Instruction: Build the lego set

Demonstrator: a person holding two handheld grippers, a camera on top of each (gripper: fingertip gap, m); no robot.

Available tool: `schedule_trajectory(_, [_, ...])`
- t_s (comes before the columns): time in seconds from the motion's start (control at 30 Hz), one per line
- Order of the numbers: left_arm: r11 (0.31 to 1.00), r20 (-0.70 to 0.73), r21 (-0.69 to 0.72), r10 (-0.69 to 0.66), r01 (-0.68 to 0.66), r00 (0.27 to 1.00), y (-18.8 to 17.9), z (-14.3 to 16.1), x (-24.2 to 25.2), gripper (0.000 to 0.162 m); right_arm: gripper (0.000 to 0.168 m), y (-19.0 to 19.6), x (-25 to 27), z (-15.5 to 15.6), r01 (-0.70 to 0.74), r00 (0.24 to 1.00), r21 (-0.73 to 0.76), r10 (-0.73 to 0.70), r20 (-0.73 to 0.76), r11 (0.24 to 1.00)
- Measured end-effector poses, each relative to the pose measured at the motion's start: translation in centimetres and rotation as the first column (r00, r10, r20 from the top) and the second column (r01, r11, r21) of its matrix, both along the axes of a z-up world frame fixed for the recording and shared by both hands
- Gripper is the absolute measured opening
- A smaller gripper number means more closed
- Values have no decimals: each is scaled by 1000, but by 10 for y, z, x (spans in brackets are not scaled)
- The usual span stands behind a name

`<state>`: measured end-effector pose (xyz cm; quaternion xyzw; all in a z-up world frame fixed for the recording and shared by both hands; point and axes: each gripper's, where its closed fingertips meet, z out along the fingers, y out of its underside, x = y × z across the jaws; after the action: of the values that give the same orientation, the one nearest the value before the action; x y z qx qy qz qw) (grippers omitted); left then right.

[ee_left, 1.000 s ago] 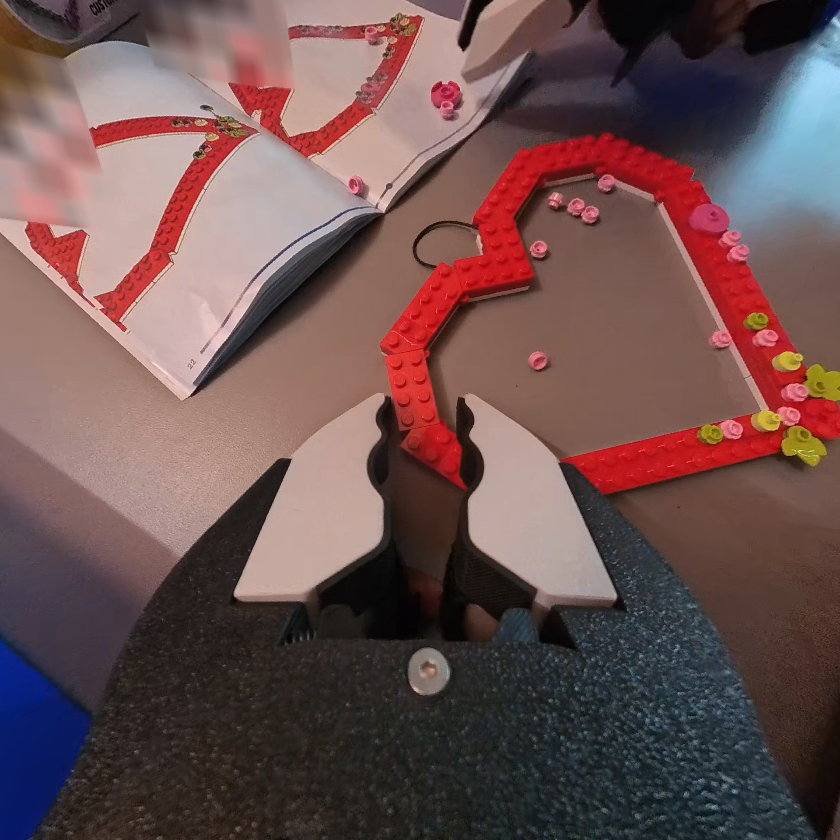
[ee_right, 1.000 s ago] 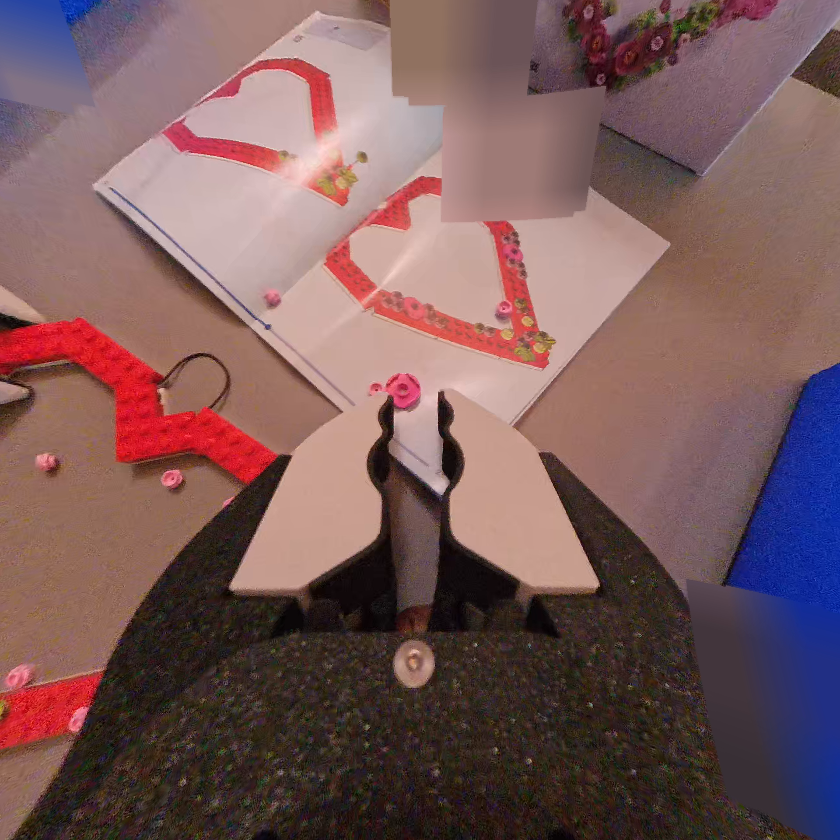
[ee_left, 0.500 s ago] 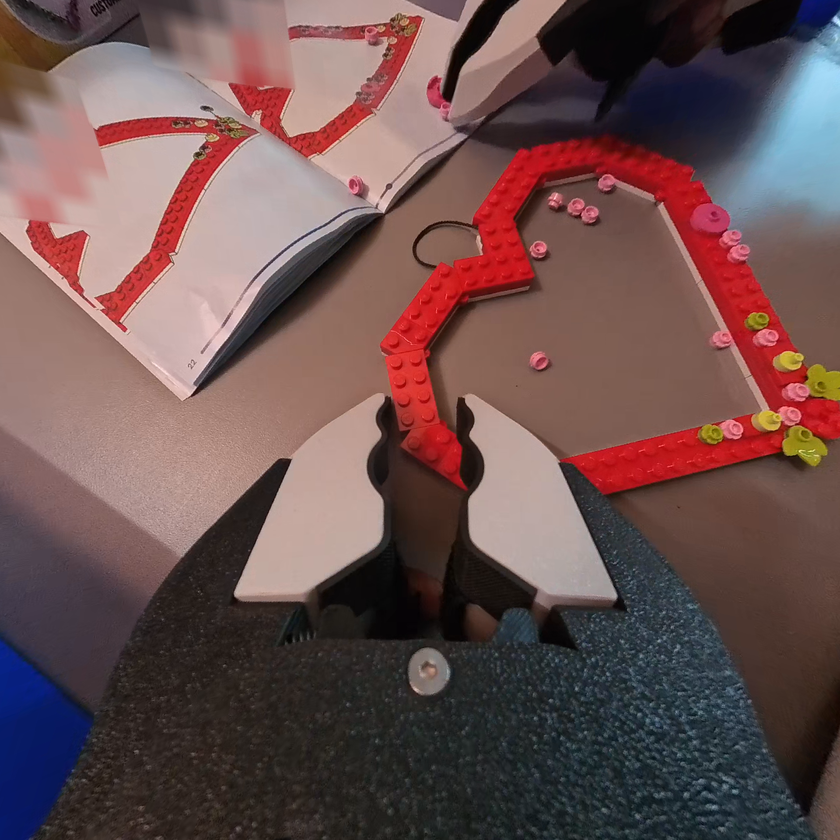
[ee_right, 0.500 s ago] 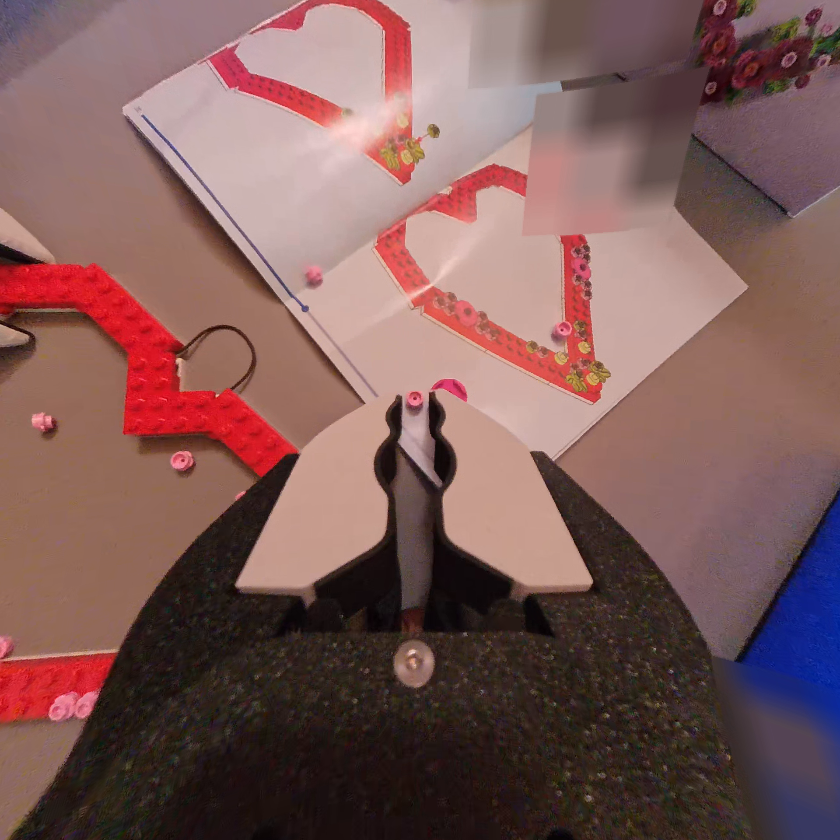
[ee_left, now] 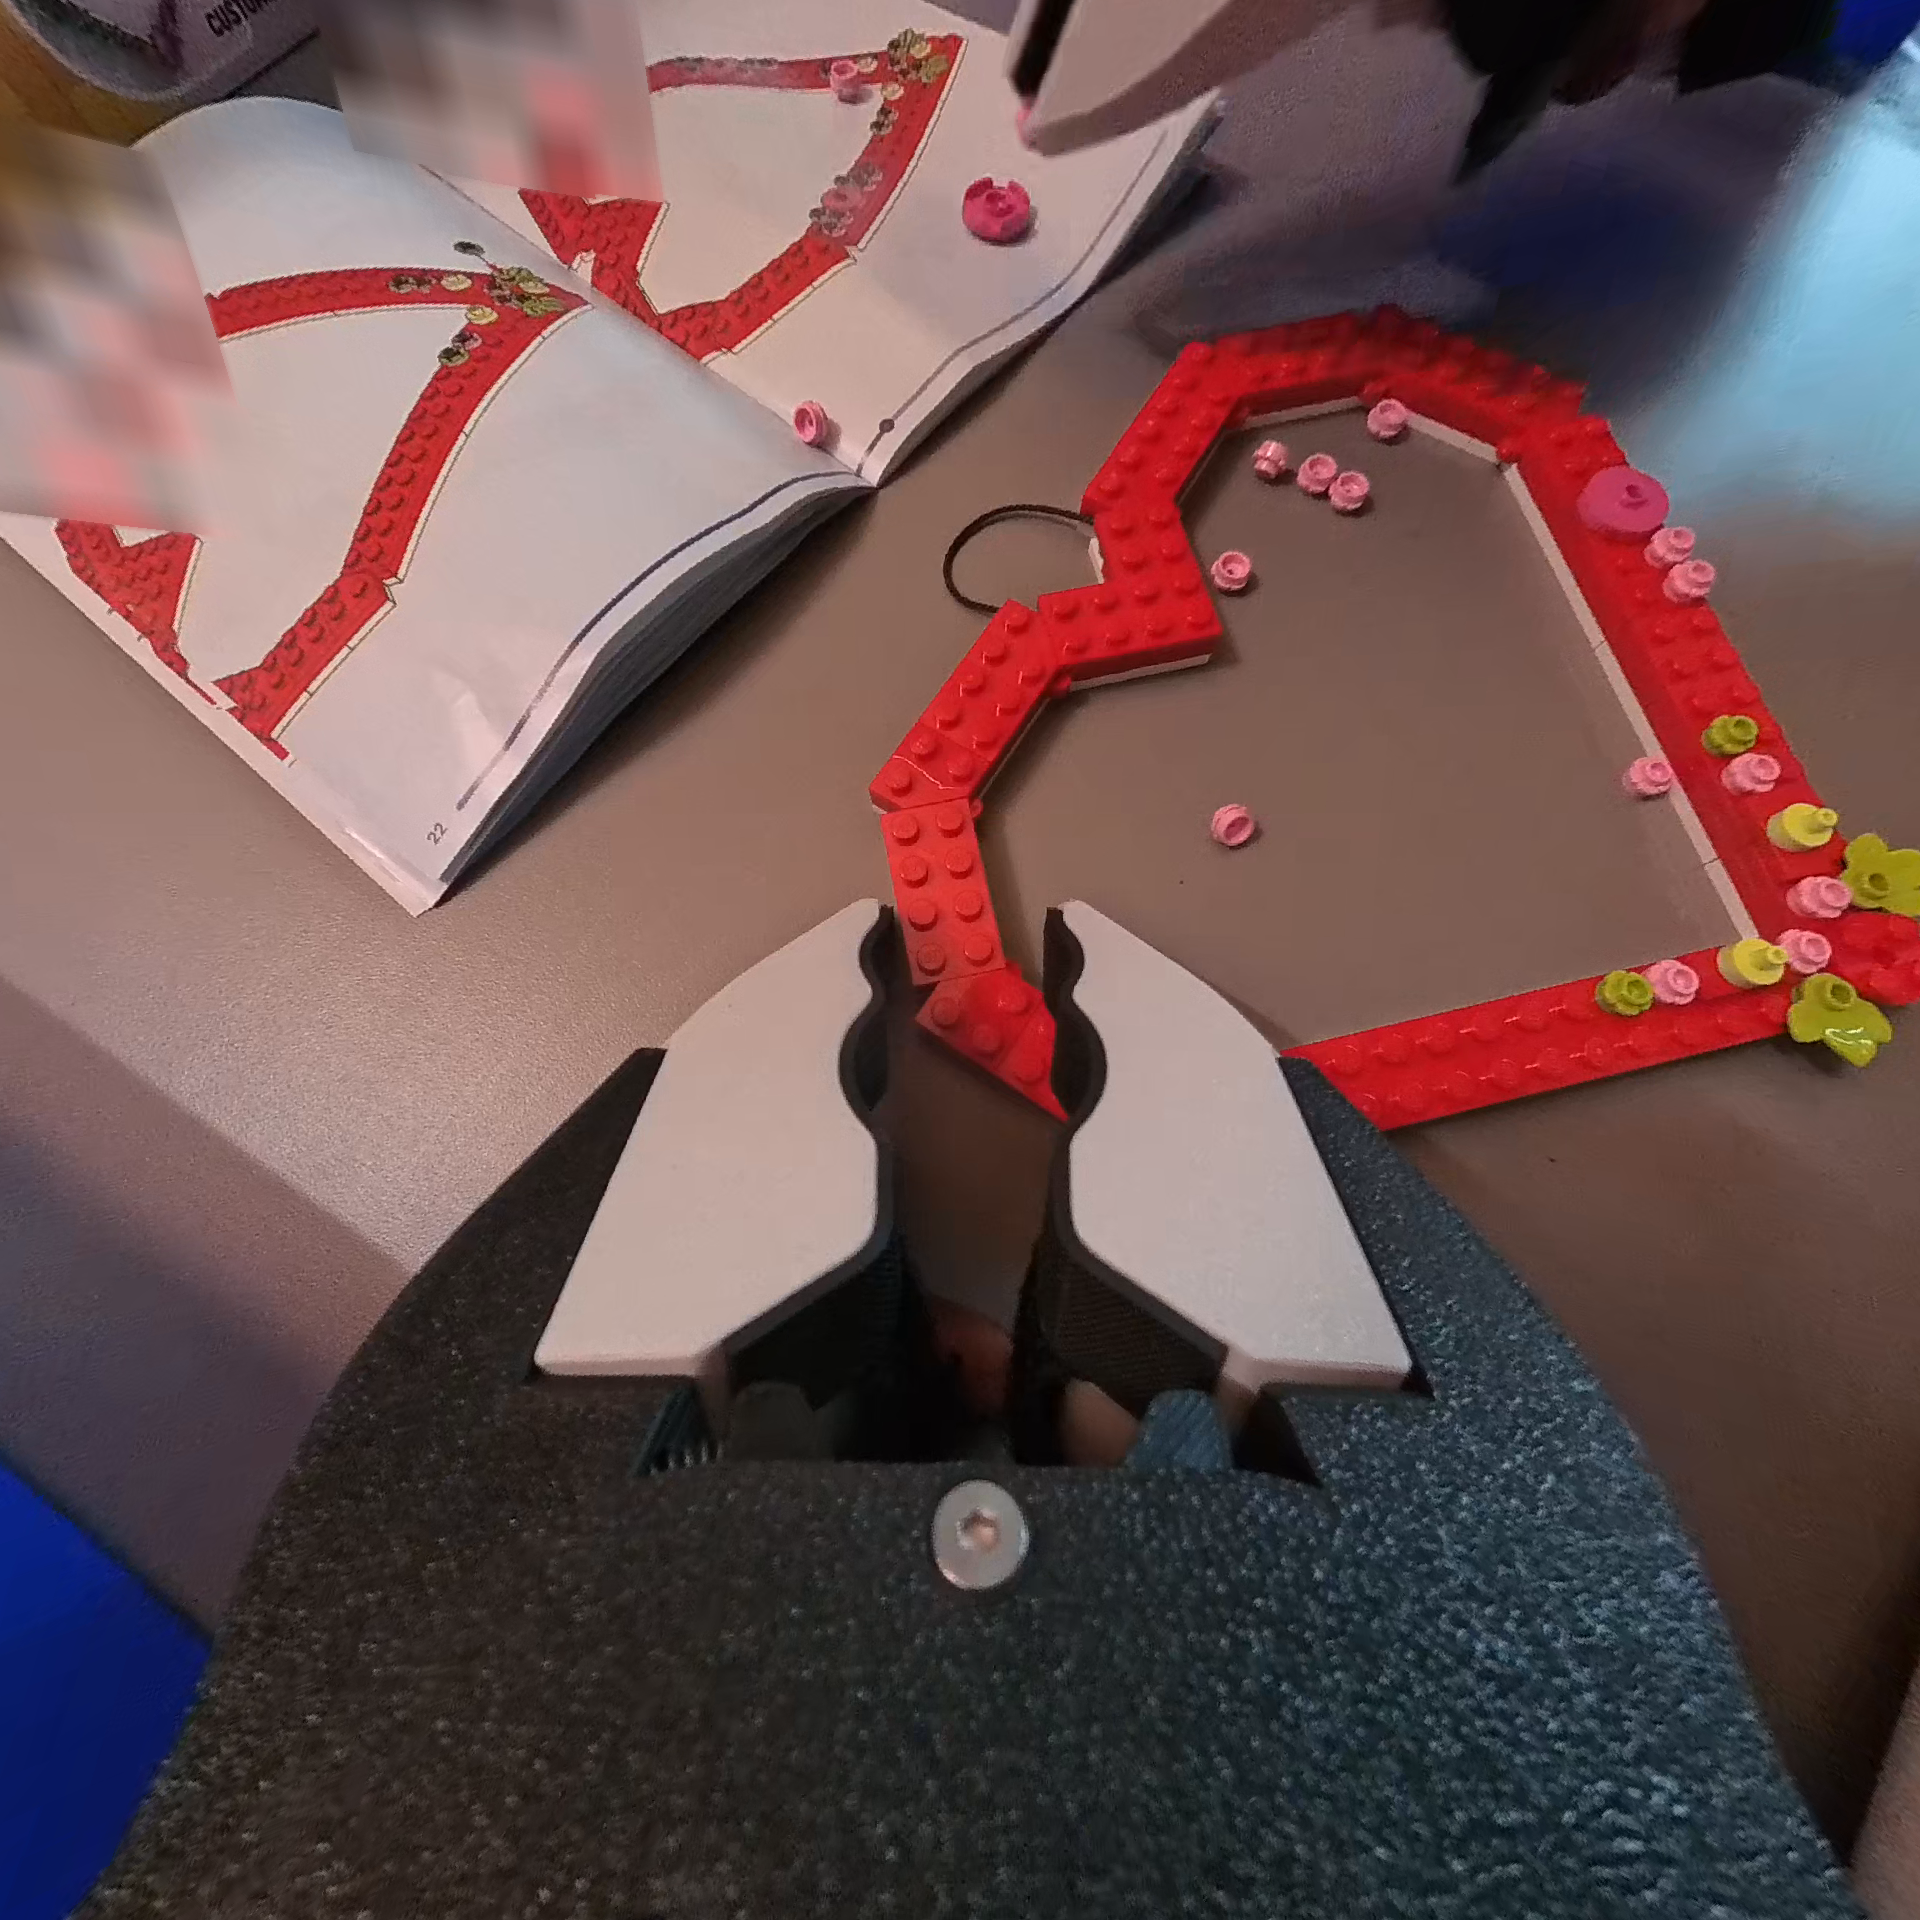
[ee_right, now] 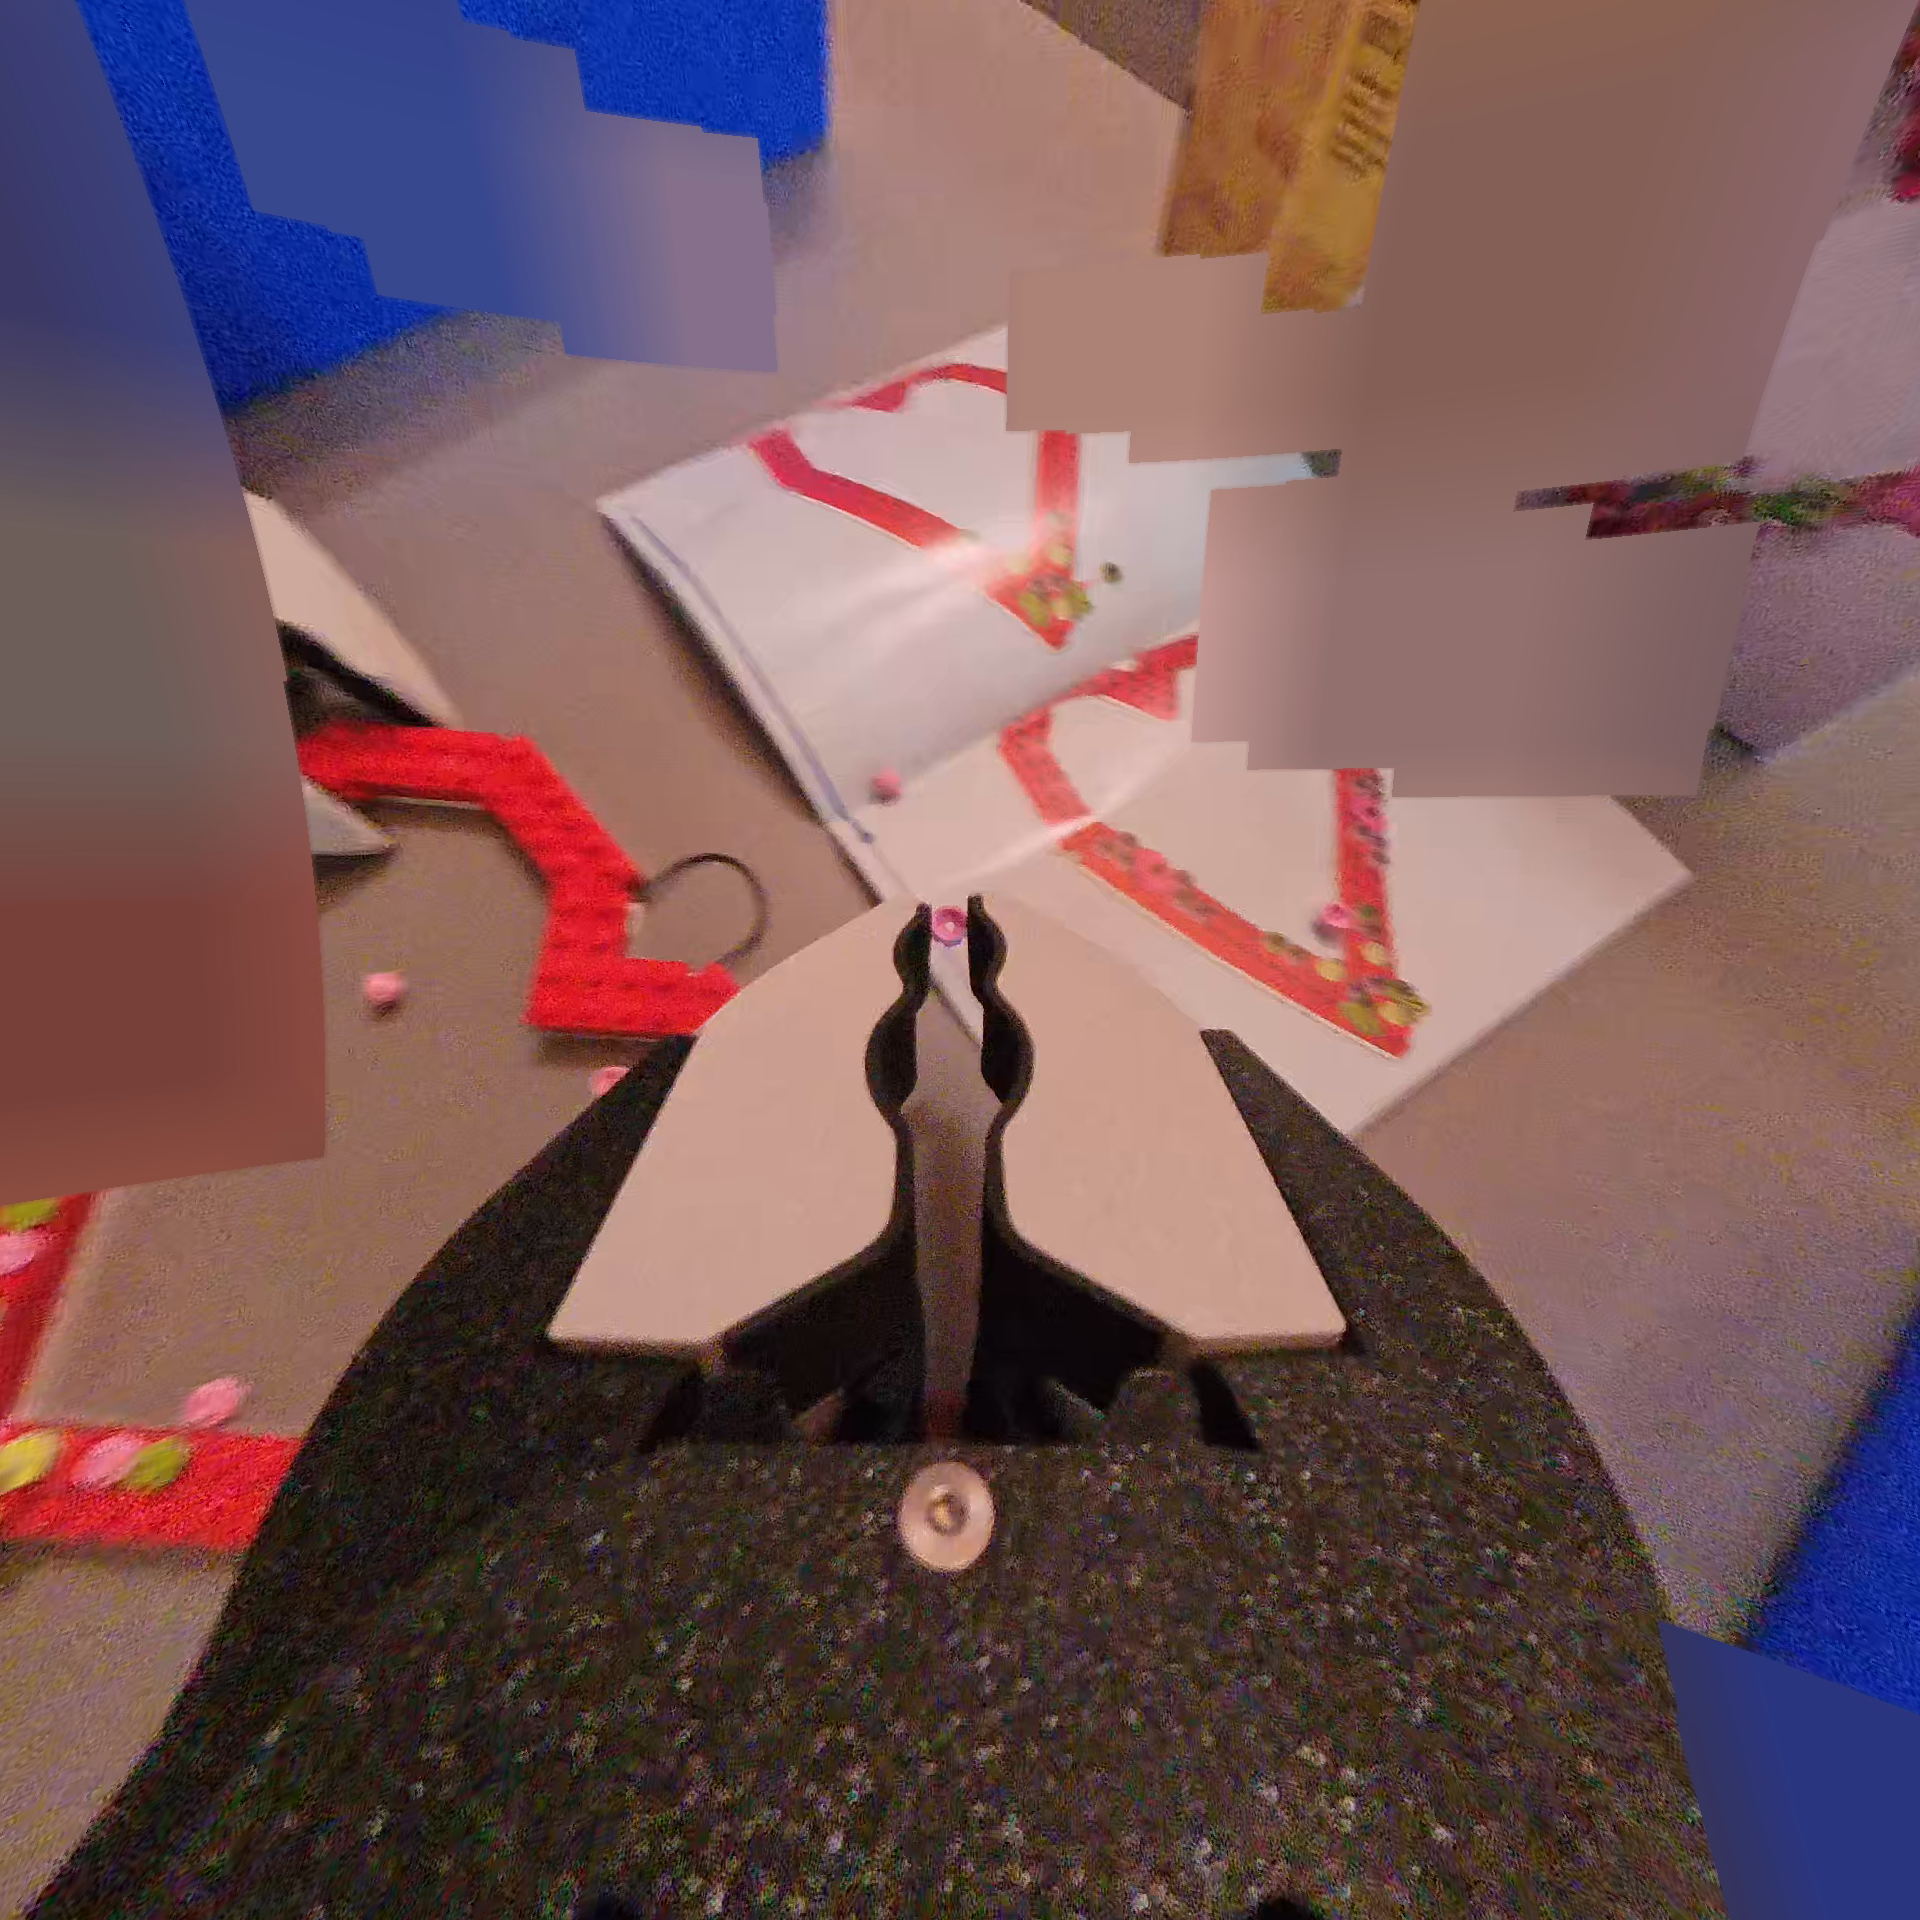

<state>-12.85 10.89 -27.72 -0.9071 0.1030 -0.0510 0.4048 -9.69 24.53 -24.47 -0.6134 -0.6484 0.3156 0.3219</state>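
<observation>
Booklet: instruction booklet (ee_left: 488, 582) lies open at 10 o'clock in my left view, with a dark pink round piece (ee_left: 995, 208) sitting loose on its right-hand page.
Left gripper: my left gripper (ee_left: 966, 1013) has its fingers narrowed onto the bottom tip of the red heart frame (ee_left: 1132, 582), pinning it to the table (ee_left: 665, 914). Looks clamped to me, both pads touching the red.
Frame: takes up 12 to 3 o'clock in that view. Pink and lime studs already line its right edge, and a few loose pink studs (ee_left: 1314, 473) are scattered inside it.
Right gripper: my right gripper (ee_right: 948, 920) is nearly closed, pinching a small pink stud (ee_right: 948, 922) right at the fingertips, up off the page.
Doing it well: honestly the grip is tiny, so I'd carry it over slowly, keep it level, line it up square over a free knob on the frame, then press straight down while the left keeps the frame from sliding.
Risk: squeeze sideways and that stud probably pings away.
</observation>
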Motion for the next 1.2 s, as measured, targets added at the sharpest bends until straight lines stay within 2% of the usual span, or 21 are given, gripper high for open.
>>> schedule_trajectory(0.03, [1000, 0, 0, 0, 0, 1000, 0, 0, 0, 27, 7, -19, 2, 6, -84, 996, -78, 82, -27, 993])
schedule_trajectory(0.1, [1000, -2, 0, 0, 0, 1000, 0, 0, 0, 27, 7, -67, 16, 13, -311, 950, -244, 307, -56, 919])
schedule_trajectory(0.13, [1000, -2, 0, 0, 0, 1000, 0, 0, 0, 27, 7, -80, 23, 9, -358, 931, -274, 363, -33, 893])
schedule_trajectory(0.17, [1000, -1, 0, 0, 0, 1000, 0, 0, 0, 27, 7, -84, 28, 0, -361, 926, -263, 378, 18, 895])
schedule_trajectory(0.23, [1000, -1, 0, 0, 0, 1000, 0, 0, 0, 27, 22, -80, 33, -20, -332, 926, -197, 358, 115, 922])
schedule_trajectory(0.3, [1000, -1, 0, 0, 0, 1000, 0, 0, 0, 27, 26, -79, 31, -18, -320, 935, -209, 343, 86, 924])
schedule_trajectory(0.37, [1000, -1, 0, 0, 0, 1000, 0, 0, 0, 27, 26, -77, 25, -4, -311, 946, -255, 324, 8, 915])
schedule_trajectory(0.43, [1000, -1, 0, 0, 0, 1000, 0, 0, 0, 27, 26, -79, 26, 4, -344, 934, -296, 358, -7, 891])
schedule_trajectory(0.5, [1000, -1, 0, 0, 0, 1000, 0, 0, 0, 27, 30, -90, 36, 1, -418, 887, -348, 459, 43, 839])
schedule_trajectory(0.6, [1000, 0, 0, 0, 0, 1000, 0, 0, 0, 27, 38, -108, 48, -10, -482, 819, -401, 563, 110, 779])
schedule_trajectory(0.67, [1000, 0, 0, 0, 0, 1000, 0, 0, 0, 27, 47, -112, 57, -24, -496, 780, -382, 593, 199, 780])
schedule_trajectory(0.73, [1000, -1, 0, 0, 0, 1000, 0, 0, 0, 27, 45, -116, 51, -12, -523, 803, -366, 588, 91, 770])
schedule_trajectory(0.77, [1000, 0, 0, 0, 0, 1000, 0, 0, 0, 27, 43, -114, 49, -7, -514, 817, -370, 573, 63, 774])
schedule_trajectory(0.83, [1000, 0, 0, 0, 0, 1000, 0, 0, 0, 27, 35, -90, 39, -2, -435, 882, -256, 466, 69, 863])
schedule_trajectory(0.9, [1000, 0, 0, 0, 0, 1000, 0, 0, 0, 27, 26, -38, 15, 17, -188, 982, -87, 185, -44, 978])
schedule_trajectory(0.93, [1000, 0, 0, 0, 0, 1000, 0, 0, 0, 27, 21, -11, 7, 25, -42, 996, -92, 35, -82, 995])
schedule_trajectory(1.0, [1000, -2, 1, 0, 0, 1000, 0, 0, 0, 27, 18, 36, 2, 18, 177, 983, -145, -183, -33, 974])
schedule_trajectory(1.07, [1000, -3, 1, 0, 0, 1000, 0, 0, 0, 27, 18, 65, -2, -1, 267, 964, -110, -263, 43, 957])
schedule_trajectory(1.2, [1000, -1, 0, 0, 0, 1000, 0, 0, 0, 27, 17, 82, -12, -23, 259, 958, -13, -255, 128, 966])
